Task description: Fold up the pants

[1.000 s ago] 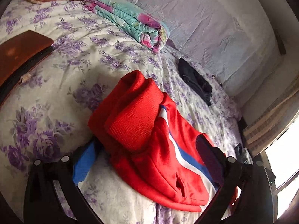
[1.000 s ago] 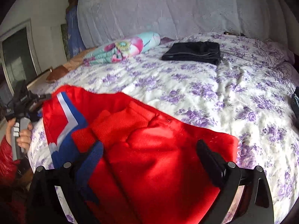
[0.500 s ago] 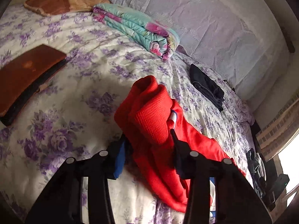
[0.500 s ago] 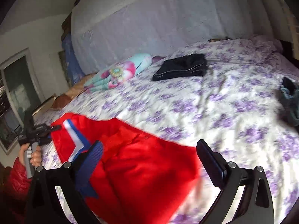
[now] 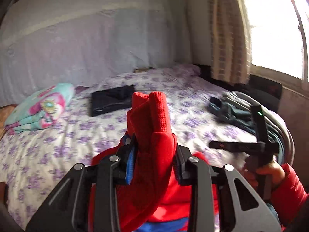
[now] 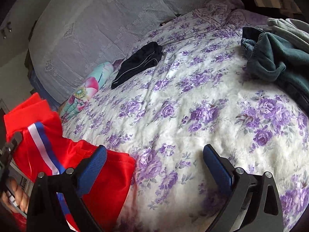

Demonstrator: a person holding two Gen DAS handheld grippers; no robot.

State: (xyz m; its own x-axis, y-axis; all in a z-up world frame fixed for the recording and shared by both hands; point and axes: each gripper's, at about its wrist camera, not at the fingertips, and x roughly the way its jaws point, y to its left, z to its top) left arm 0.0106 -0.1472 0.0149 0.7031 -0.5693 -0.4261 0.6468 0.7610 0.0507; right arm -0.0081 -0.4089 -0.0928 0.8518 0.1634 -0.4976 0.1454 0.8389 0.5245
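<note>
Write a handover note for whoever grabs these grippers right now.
Left gripper: jaws shut on a bunched fold of the red pants, lifted off the bed.
Right gripper: jaws open, holding nothing, over the floral cover; the pants' striped part hangs at its left.
Done: pants gathered and raised.
Left: lay them flat, fold, smooth. The folded dark garment lies near the headboard.

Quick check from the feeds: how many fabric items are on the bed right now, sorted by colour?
Red: 1, the red pants, clamped in the left gripper
Black: 1, the folded black garment
Teal floral: 1, the folded blanket
Dark green and grey: 1, a heap of clothes; how many pieces cannot be told
Total: 4
</note>
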